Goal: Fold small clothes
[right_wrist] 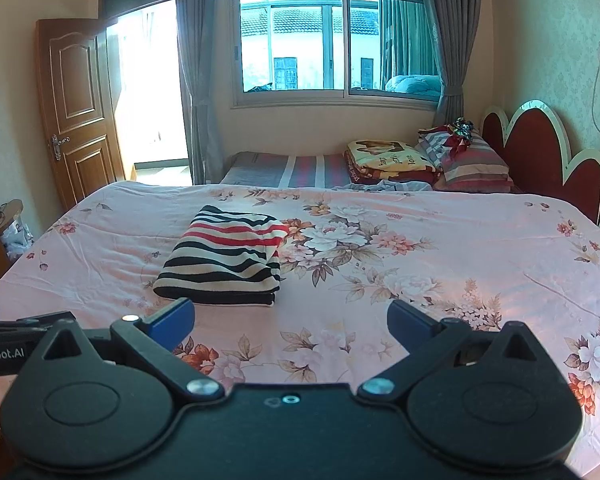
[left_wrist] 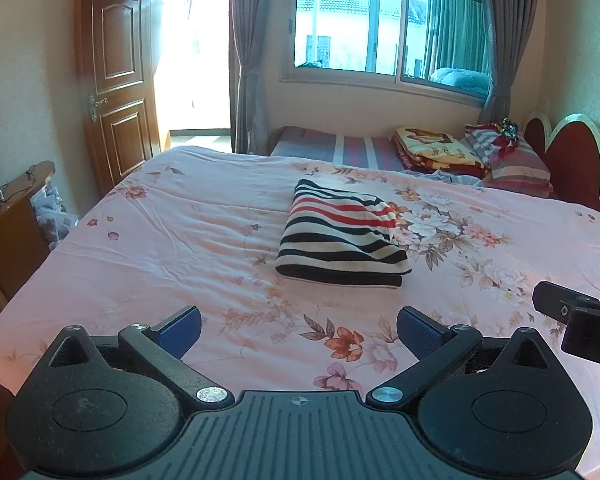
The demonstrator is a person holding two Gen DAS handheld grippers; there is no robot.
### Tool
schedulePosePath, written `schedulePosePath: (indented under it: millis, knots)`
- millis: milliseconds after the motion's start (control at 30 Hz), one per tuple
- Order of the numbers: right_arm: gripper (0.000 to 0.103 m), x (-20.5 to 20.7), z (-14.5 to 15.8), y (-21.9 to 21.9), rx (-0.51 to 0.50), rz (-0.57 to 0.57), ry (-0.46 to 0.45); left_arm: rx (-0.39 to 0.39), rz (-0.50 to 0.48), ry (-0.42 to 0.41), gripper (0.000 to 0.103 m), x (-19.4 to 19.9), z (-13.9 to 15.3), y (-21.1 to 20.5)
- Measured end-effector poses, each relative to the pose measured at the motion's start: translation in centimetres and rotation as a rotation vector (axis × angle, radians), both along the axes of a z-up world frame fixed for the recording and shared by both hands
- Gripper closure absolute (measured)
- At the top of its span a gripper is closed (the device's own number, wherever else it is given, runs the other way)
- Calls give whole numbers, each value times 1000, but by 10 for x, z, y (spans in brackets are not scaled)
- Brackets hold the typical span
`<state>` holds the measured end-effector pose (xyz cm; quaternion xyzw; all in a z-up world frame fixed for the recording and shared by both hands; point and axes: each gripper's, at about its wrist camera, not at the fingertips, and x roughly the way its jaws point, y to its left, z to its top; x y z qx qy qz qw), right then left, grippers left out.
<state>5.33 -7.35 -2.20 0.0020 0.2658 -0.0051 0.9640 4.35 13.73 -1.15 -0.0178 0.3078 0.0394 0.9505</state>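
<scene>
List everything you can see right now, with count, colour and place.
garment: 1, black, white and red stripes, folded, mid-bed
bedspread: 1, pink floral, covers the bed
blanket: 1, yellow and red, folded, far side by the pillows
pillows: stack, striped, by the headboard
headboard: 1, red with white trim, right
window: 1, far wall
curtains: grey, both sides of the window
door: 1, brown wood, open, left
left hand-held gripper: 1, black, blue pads, open, empty
right hand-held gripper: 1, same, open, empty

Striped garment (left_wrist: 342,232) knitted cloth; door (left_wrist: 118,80) glossy wood.
</scene>
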Motion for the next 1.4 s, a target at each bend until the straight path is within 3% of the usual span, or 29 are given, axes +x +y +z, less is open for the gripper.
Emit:
schedulePosePath:
  millis: [1400]
  knots:
    - [1, 6, -4, -1, -2, 2, 16, 18, 2, -12, 0, 1, 0, -5]
